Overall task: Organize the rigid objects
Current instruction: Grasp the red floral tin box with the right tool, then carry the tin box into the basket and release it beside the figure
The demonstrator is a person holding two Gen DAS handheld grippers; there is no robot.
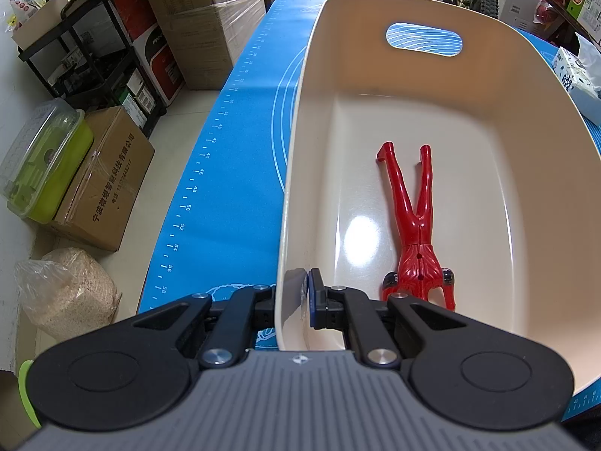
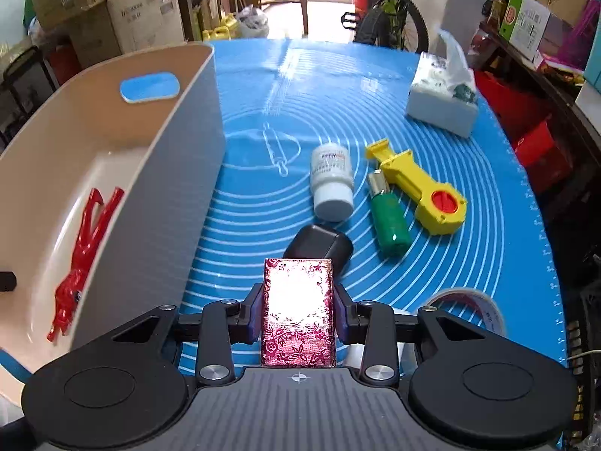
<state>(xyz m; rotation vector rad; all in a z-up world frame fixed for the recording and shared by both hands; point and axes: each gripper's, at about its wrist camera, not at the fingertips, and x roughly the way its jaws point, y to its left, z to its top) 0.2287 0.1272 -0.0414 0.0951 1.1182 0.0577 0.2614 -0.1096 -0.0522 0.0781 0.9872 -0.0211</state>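
A blue silicone baking mat [image 2: 432,263] printed with white concentric rings and a ruler scale along its edge covers the table. On its left part stands a cream plastic tub with an oval handle cut-out [image 1: 533,120], and a glossy red plastic humanoid figure [image 1: 417,225] lies flat on the tub's floor, legs toward 12 o'clock.

The left gripper [image 1: 300,297] has its fingers pinched closed over the tub's near wall, one finger outside and one inside.

The right gripper [image 2: 298,312] holds a shiny pink-and-crimson floral-patterned box [image 2: 298,312] clamped between its blue pads, above the mat just right of the tub.

In the right wrist view, at 12 o'clock from the box, touching or just behind it, sits a black rounded case [image 2: 319,246]. Beyond it lies a white pill bottle with a white cap [image 2: 332,180]. At 1 o'clock a green cylindrical bottle with a silver cap [image 2: 388,218] lies beside a yellow plastic toy tool with a red dial [image 2: 420,184]. A clear tape roll [image 2: 469,308] sits at 3 o'clock, and a white tissue pack [image 2: 443,97] at the far right.

The room is cluttered: cardboard boxes [image 1: 210,26] stacked at 11 o'clock, a black trolley [image 1: 86,56], a lime-green lidded container [image 1: 41,158] on the pale floor, and a bicycle [image 2: 390,18] at the doorway.
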